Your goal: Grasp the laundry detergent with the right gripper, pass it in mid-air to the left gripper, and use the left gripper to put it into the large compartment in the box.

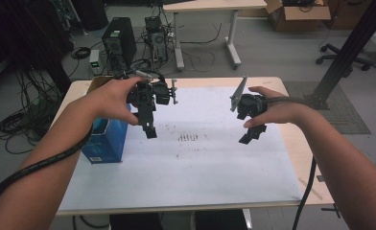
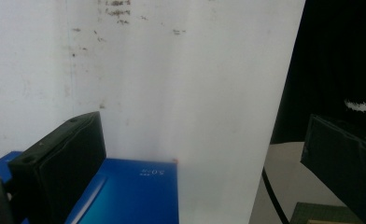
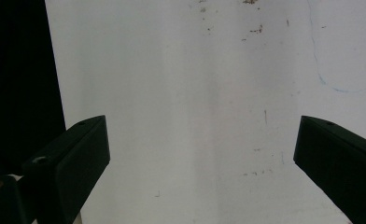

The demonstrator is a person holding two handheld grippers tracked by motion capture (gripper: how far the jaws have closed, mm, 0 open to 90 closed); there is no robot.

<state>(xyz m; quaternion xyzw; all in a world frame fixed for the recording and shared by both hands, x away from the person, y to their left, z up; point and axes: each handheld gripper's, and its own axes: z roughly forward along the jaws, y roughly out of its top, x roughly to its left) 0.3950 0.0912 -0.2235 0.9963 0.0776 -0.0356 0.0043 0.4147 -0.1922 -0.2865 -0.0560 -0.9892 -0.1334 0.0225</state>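
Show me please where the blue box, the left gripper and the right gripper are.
Blue box [image 1: 104, 141]: high view, on its front side.
Left gripper [image 1: 150, 130]: high view, at its jaw tips, above the white sheet.
Right gripper [image 1: 249, 136]: high view, at its jaw tips.

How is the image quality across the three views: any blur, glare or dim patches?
High view: dim overall, corners dark, the white sheet evenly lit without glare, the left gripper and right gripper reasonably sharp. Left gripper view: soft focus, the blue box has a blurred far edge and its print is unreadable. Right gripper view: sheet bright, slightly washed out, near jaws soft.
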